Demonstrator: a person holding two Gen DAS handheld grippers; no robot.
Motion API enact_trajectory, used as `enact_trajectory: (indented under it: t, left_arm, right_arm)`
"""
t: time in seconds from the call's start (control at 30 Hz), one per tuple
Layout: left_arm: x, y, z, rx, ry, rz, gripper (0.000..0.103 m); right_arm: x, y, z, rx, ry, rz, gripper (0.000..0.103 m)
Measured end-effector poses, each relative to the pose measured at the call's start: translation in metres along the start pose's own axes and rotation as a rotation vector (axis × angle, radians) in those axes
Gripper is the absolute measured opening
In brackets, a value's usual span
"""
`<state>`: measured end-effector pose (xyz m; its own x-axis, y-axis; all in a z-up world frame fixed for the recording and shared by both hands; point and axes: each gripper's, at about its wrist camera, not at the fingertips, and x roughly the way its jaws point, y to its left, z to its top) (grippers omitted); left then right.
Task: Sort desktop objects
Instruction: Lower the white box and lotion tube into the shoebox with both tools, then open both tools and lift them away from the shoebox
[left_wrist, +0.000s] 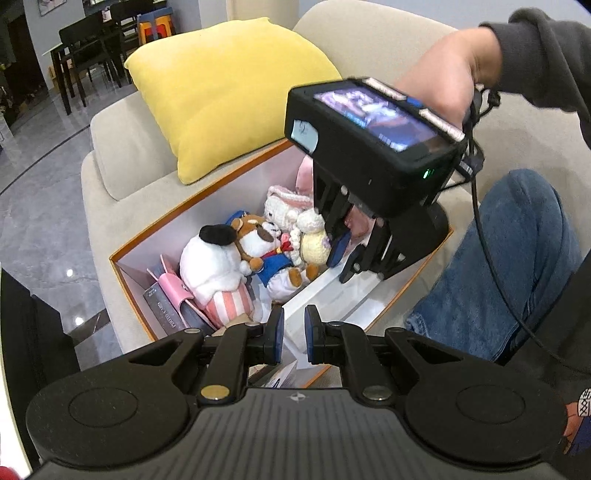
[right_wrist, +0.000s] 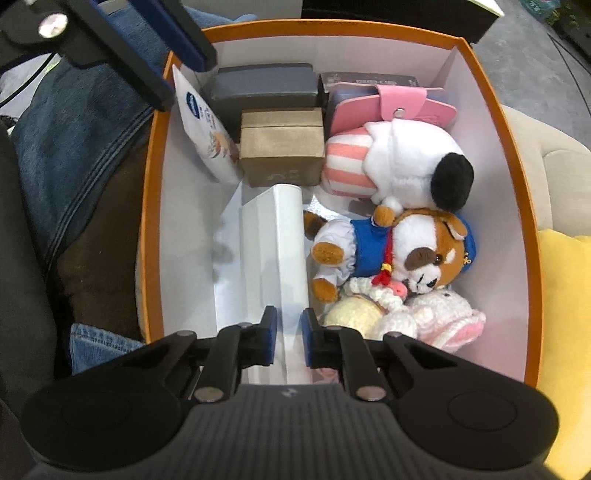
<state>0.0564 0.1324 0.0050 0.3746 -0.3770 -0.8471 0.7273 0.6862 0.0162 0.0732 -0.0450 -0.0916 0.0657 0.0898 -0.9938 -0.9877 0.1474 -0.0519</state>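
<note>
Hovering above an orange-rimmed cardboard box with white inner walls (right_wrist: 532, 229), the right gripper (right_wrist: 287, 341) points straight down, its blue-padded jaws drawn nearly together over the near end of a long white rectangular box (right_wrist: 275, 258); whether the pads actually pinch that box cannot be told. To the right of these jaws lie the soft toys, packed against the box's right wall: a crocheted white and pink rabbit (right_wrist: 439, 317), a cream crocheted doll (right_wrist: 356, 314), a brown and white plush dog in a blue sailor jacket (right_wrist: 399, 251) and a white plush with a black ear and pink-striped body (right_wrist: 399, 166). Ahead of the jaws, against the far wall, stand a tan cardboard cube (right_wrist: 282, 151), a grey case (right_wrist: 264, 90), a pink snap wallet (right_wrist: 391, 105) and a white printed pouch (right_wrist: 207, 125). Bare white floor lies left of the long box, up to the left wall.

The left gripper (left_wrist: 293, 334), nearly closed with nothing between its pads, hangs over the box's near corner, clear of the rim. A yellow cushion (left_wrist: 225, 92) sits beyond the box.
</note>
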Motion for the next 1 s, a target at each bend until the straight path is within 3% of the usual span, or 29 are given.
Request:
enact_trajectory:
  t: [0.23, 0.37, 0.6, 0.87, 1.0]
  left_arm:
    - [-0.002, -0.013, 0.006, -0.007, -0.005, 0.017, 0.012]
    - [0.003, -0.015, 0.009, -0.042, 0.028, 0.043, 0.012]
    - [0.0, -0.024, 0.012, -0.06, 0.061, 0.086, 0.012]
    - [-0.017, -0.043, 0.018, -0.078, 0.047, 0.153, 0.013]
    - [-0.023, -0.05, 0.013, -0.149, 0.038, 0.238, 0.016]
  right_arm:
    - [0.002, -0.006, 0.004, 0.058, -0.06, -0.006, 0.017]
    - [0.007, -0.001, 0.007, 0.05, -0.036, -0.049, 0.013]
    - [-0.022, 0.008, 0.004, 0.081, -0.089, -0.079, 0.013]
    - [-0.06, 0.02, -0.02, 0.253, -0.169, -0.14, 0.016]
    - [-0.075, 0.04, -0.031, 0.346, -0.25, -0.176, 0.022]
